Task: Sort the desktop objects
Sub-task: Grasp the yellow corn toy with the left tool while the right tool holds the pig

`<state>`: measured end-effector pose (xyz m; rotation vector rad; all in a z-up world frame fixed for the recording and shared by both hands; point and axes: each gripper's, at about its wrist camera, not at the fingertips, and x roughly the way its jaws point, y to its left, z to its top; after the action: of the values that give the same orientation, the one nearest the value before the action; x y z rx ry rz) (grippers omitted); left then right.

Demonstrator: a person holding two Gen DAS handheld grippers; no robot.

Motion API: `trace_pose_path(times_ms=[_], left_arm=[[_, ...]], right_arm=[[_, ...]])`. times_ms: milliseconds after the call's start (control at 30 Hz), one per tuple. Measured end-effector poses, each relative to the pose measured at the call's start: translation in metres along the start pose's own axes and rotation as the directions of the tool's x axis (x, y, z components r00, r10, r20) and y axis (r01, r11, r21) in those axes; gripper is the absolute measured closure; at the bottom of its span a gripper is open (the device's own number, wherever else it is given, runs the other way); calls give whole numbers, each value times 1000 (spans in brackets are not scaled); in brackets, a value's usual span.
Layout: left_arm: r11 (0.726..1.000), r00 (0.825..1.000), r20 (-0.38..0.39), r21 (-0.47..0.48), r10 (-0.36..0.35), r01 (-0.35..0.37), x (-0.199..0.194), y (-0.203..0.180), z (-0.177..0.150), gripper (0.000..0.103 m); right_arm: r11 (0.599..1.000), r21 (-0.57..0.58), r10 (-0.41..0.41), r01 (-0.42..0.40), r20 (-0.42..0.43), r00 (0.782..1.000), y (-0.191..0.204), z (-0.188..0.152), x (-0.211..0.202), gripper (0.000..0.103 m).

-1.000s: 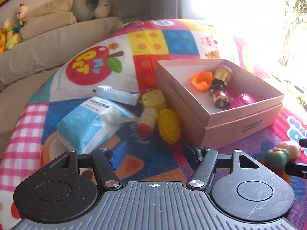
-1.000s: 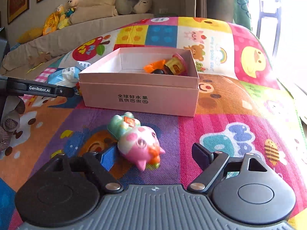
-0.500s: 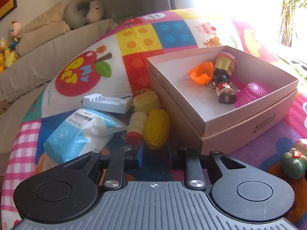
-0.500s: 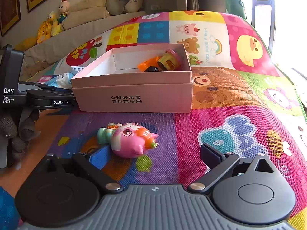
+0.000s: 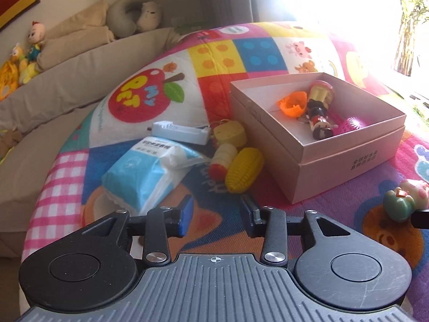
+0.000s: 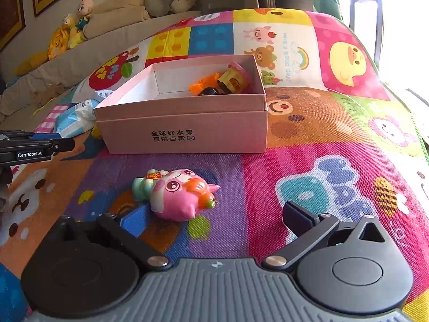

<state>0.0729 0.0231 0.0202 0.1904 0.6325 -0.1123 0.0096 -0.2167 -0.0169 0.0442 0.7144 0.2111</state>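
Where mat (image 6: 308, 161) lies bare: right gripper (image 6: 214, 214), jaws wide, beside pig toy (image 6: 179, 196).

Beige sofa (image 5: 80, 86) behind; glaring window (image 5: 348, 13) right

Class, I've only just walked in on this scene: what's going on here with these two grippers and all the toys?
A person is sorting toys into the pink box on a play mat. The box already holds a few toys. The right gripper is open, lined up on the pink pig toy without gripping it. The left gripper is open and empty, facing the yellow corn toy and the blue tissue pack outside the box.
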Motion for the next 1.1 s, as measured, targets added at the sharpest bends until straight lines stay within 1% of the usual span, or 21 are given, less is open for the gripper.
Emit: trace_pose_path(times_ms=[133, 233, 267, 300, 333, 433, 600, 667, 733, 767, 800, 867, 900, 933, 967, 1000, 1033, 1067, 1100], left_arm=[[1000, 1000, -23, 13, -9, 10, 32, -10, 10, 61], [999, 1000, -22, 23, -22, 22, 42, -16, 14, 61], [999, 1000, -21, 23, -23, 23, 43, -17, 14, 66], [999, 999, -22, 19, -26, 26, 43, -17, 14, 78], [1000, 999, -26, 13, -26, 26, 42, -17, 13, 78], [1000, 1000, -27, -1, -15, 15, 32, -11, 7, 79], [1000, 999, -42, -23, -20, 19, 1, 2, -12, 79], [998, 998, -54, -43, -41, 39, -15, 8, -21, 79], [995, 995, -62, -65, -83, 79, -34, 14, -31, 79], [994, 994, -67, -68, -88, 83, -42, 16, -37, 77], [995, 994, -73, -67, -76, 71, -47, 17, -42, 74], [998, 996, -92, -66, -8, 2, -53, 23, -50, 72], [996, 993, -106, -67, 48, -56, -52, 27, -52, 64], [989, 985, -122, -73, 122, -131, -49, 33, -53, 61], [978, 976, -128, -86, 179, -191, -48, 40, -53, 60], [968, 968, -132, -108, 211, -226, -48, 47, -53, 60], [962, 967, -134, -139, 216, -234, -48, 54, -52, 60], [963, 973, -125, -163, 193, -213, -51, 59, -51, 57], [969, 983, -107, -181, 152, -169, -56, 62, -51, 47]], right_arm=[[1000, 5, -14, 14, 8, 1000, 0, 0, -1, 0], [1000, 12, -15, 14, 9, 1000, -2, 0, -1, 0], [1000, 13, -12, 12, 7, 1000, -2, 0, -1, 0], [1000, 14, -11, 11, 4, 1000, -2, 0, 0, 0], [1000, 14, -11, 11, 1, 1000, -2, 0, 0, 0], [1000, 9, -10, 10, -5, 1000, -2, 1, 2, 0], [1000, 7, -12, 12, -8, 1000, -2, 1, 3, 0], [1000, 5, -13, 13, -9, 1000, -1, 1, 3, 0], [1000, 3, -14, 14, -9, 1000, -1, 1, 2, 0], [1000, 3, -14, 14, -9, 1000, -1, 1, 2, 0], [1000, 4, -13, 13, -9, 1000, -1, 1, 2, 0], [1000, 4, -13, 13, -9, 1000, -1, 1, 3, 0], [1000, 3, -13, 13, -10, 1000, -1, 1, 3, 0], [1000, 1, -13, 13, -11, 1000, -1, 2, 3, 0], [1000, -2, -14, 14, -12, 1000, 0, 1, 3, 0], [1000, -6, -14, 14, -13, 1000, 0, 1, 3, 0], [1000, -8, -15, 15, -13, 1000, 1, 1, 3, 0], [1000, -9, -14, 14, -13, 1000, 1, 1, 3, 0], [1000, -9, -14, 14, -12, 1000, 0, 1, 2, 0]])
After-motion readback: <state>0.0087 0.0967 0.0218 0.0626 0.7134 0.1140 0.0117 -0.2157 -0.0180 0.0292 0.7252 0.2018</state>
